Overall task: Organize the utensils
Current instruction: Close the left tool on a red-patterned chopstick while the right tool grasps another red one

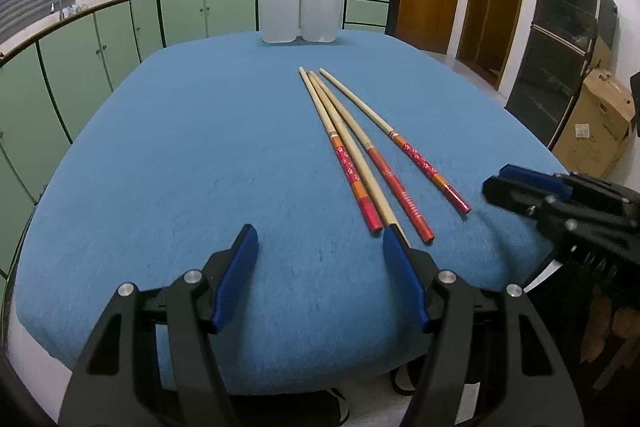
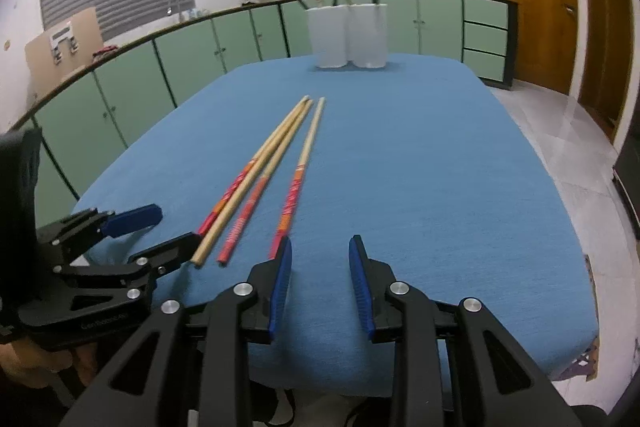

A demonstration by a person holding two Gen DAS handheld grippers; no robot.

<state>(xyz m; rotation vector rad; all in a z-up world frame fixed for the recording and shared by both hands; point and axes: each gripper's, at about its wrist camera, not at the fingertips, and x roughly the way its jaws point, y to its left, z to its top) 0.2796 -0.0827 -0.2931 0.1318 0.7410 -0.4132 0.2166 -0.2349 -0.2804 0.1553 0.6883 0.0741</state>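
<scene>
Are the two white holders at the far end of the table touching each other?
Cannot tell. In the left wrist view the left holder and right holder stand side by side with a thin dark seam between them; the right wrist view is too blurred to decide.

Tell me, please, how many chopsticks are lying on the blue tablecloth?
4, side by side near the front: three red-handled ones, and a plain one crossing among them.
</scene>
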